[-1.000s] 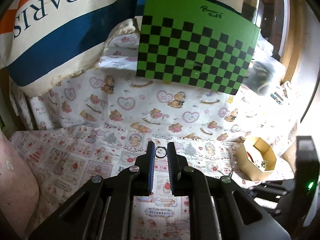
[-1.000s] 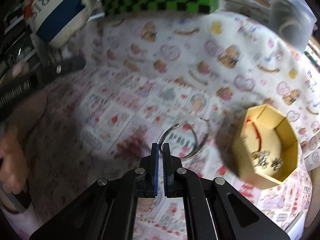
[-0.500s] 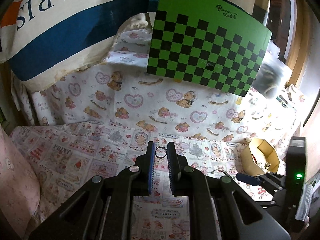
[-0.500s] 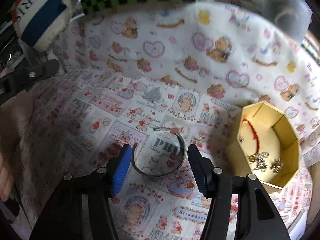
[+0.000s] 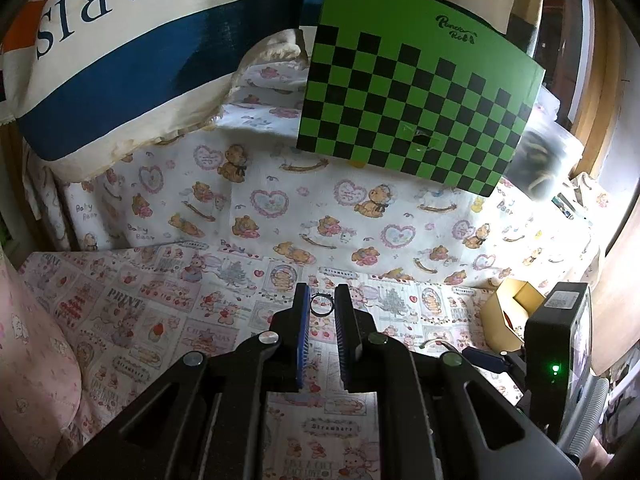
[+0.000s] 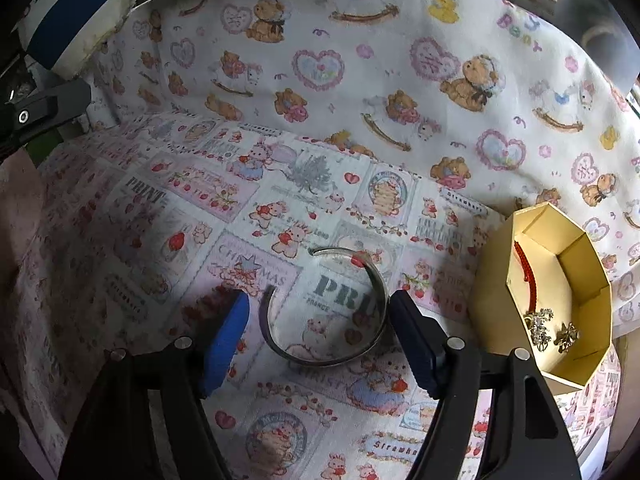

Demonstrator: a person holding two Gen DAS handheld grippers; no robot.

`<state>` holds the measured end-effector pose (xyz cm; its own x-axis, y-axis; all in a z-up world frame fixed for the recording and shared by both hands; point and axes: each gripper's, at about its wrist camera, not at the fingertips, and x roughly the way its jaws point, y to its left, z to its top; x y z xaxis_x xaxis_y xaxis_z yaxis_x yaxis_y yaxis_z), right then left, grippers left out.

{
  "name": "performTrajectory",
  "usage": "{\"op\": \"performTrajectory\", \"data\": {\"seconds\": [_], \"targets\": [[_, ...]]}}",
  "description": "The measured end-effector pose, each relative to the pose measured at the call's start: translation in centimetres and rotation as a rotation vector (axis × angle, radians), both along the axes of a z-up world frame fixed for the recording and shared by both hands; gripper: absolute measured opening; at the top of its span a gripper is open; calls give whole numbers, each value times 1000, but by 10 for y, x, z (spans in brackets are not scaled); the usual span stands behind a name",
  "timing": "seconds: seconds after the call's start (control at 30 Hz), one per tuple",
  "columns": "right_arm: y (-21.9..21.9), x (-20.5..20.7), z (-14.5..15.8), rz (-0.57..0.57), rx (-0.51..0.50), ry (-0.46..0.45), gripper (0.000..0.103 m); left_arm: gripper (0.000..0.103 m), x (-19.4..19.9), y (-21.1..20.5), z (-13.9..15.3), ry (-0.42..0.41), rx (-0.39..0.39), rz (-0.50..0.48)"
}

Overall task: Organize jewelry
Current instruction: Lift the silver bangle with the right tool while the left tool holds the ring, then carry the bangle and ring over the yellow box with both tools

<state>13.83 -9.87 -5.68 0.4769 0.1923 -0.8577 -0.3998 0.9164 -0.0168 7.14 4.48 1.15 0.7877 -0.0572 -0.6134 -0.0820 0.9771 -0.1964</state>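
Observation:
A silver open cuff bangle lies flat on the printed cloth. My right gripper is down around it, one blue pad on each side, jaws still opening. Neither pad presses on the bangle, though the right one is close to its rim. Right of it stands a yellow octagonal box holding a red cord bracelet and small sparkly pieces. In the left wrist view my left gripper is shut on a small dark ring above the cloth. The box shows at the right, partly behind the right gripper's body.
A green-and-black checkered board leans against the teddy-bear sheet at the back. A striped "PARIS" cushion lies at the back left, and a pink pillow at the left edge. A clear plastic container sits at the back right.
My right gripper went from shut to wide open and came down around the bangle. The left gripper kept its hold on the ring and hardly moved.

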Motion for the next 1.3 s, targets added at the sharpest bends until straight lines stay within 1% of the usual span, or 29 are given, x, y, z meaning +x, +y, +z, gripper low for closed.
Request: {"op": "performTrajectory", "data": {"seconds": [0.07, 0.13, 0.3, 0.4, 0.53, 0.7, 0.8, 0.83, 0.9, 0.97, 1.07, 1.13, 1.2, 1.23, 1.3], "targets": [[-3, -3, 1, -2, 6, -6, 74, 11, 0, 0, 0, -1, -1, -1], [-5, -6, 3, -3, 17, -16, 65, 11, -1, -1, 1, -3, -2, 1], [-16, -25, 9, 21, 11, -25, 64, 11, -2, -4, 1, -3, 6, -2], [-22, -34, 13, 25, 38, -20, 64, 11, -3, -7, 2, -6, 15, -5], [-35, -48, 26, 23, 75, -49, 64, 11, -4, -10, 2, -13, 26, -15], [-61, -61, 57, 5, 158, -119, 64, 11, -5, -16, 2, -20, 42, -29], [-84, -66, 78, -27, 213, -195, 64, 11, -1, -24, -5, -17, 94, -22], [-94, -68, 85, -43, 242, -221, 64, 11, 0, -26, -8, -5, 101, -25], [-109, -67, 91, -68, 297, -244, 64, 11, 2, -29, -11, 6, 100, -36], [-132, -67, 97, -114, 370, -273, 64, 11, 0, -33, -9, -3, 108, -45], [-157, -63, 99, -182, 405, -321, 64, 11, -8, -40, 0, -34, 94, -81], [-173, -60, 99, -205, 415, -337, 64, 11, -13, -49, 7, -66, 63, -138], [-187, -55, 94, -218, 438, -328, 64, 11, -13, -62, 11, -73, 45, -222], [-193, -54, 91, -229, 448, -319, 64, 11, -11, -69, 13, -71, 38, -245], [-203, -48, 85, -250, 465, -294, 64, 11, -1, -85, 14, -39, 19, -289]]}}
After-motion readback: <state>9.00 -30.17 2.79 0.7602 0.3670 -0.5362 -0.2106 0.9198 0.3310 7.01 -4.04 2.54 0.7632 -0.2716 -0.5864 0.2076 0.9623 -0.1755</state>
